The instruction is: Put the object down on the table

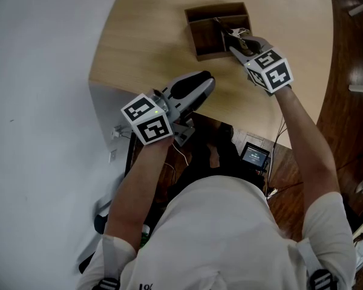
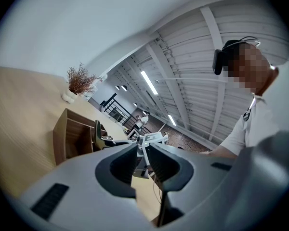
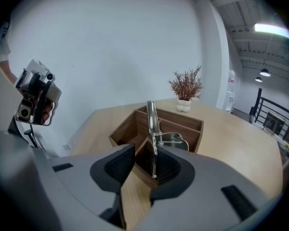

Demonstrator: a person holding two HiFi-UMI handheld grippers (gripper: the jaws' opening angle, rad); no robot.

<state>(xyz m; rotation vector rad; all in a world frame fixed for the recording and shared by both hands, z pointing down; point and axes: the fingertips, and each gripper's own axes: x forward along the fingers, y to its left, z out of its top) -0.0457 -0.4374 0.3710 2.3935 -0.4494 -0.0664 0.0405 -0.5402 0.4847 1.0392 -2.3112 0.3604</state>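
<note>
A thin metal utensil [image 3: 151, 124] with a looped part [image 3: 177, 139] points forward from my right gripper [image 3: 143, 150], its near end lying against the right pad. In the head view that gripper [image 1: 235, 41] hovers over the right side of a wooden compartment box [image 1: 199, 38], shut on the utensil [image 1: 221, 26]. The box [image 3: 127, 129] lies just beyond the jaws. My left gripper [image 1: 202, 80] hangs over the table's [image 1: 145, 41] near edge, jaws together with nothing between them. Its own view [image 2: 142, 150] shows the box [image 2: 67, 134] ahead on the left.
A small potted dry plant [image 3: 185, 88] stands at the table's far side beyond the box. A white wall runs along the left. Below the near table edge, cables and a small screen device [image 1: 254, 156] sit over dark flooring. The person [image 2: 250, 124] holding the grippers shows in the left gripper view.
</note>
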